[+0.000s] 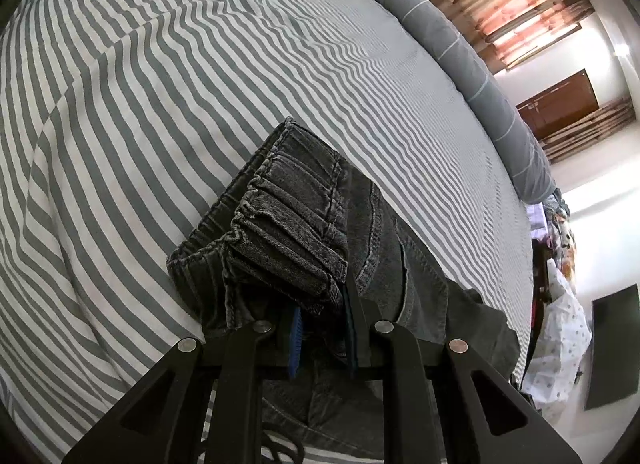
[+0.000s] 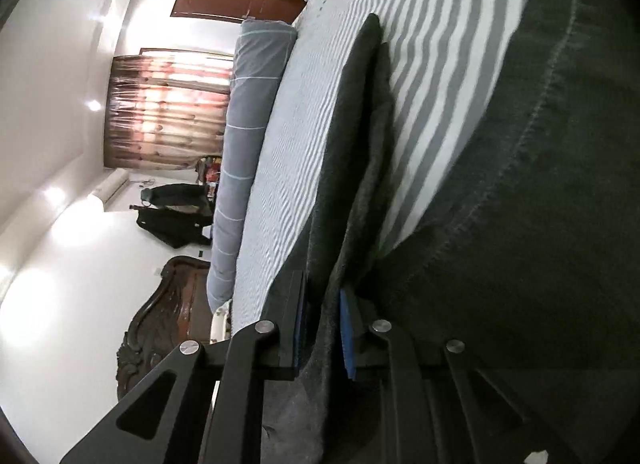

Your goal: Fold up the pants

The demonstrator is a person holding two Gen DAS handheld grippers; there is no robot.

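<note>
Both tools are clamped on fabric. Between the blue pads of the left tool (image 1: pixel 322 328) a bunched part of the elastic waistband (image 1: pixel 280 219) of the dark grey pants (image 1: pixel 400 264) is pinched, with the gathered band standing up just ahead of the fingers. Between the pads of the right tool (image 2: pixel 324 328) a thin edge of the same dark cloth is gripped, probably at the leg end, though which part it is cannot be told from that view.

The pants are carried by the bed (image 1: pixel 160 103), on its grey-and-white striped sheet, with the waistband at the near edge and well apart from the grey bolster (image 1: pixel 460 47) along the far edge. In the right wrist view a broad dark panel with a stitched seam is draped close to the lens.

The step in hand is judged to be the grasp for a fold, with both ends secured. For the next move, both grips need to be kept firm while one end is lifted and carried over the other, the cloth held taut and the edges laid in line before release.
</note>
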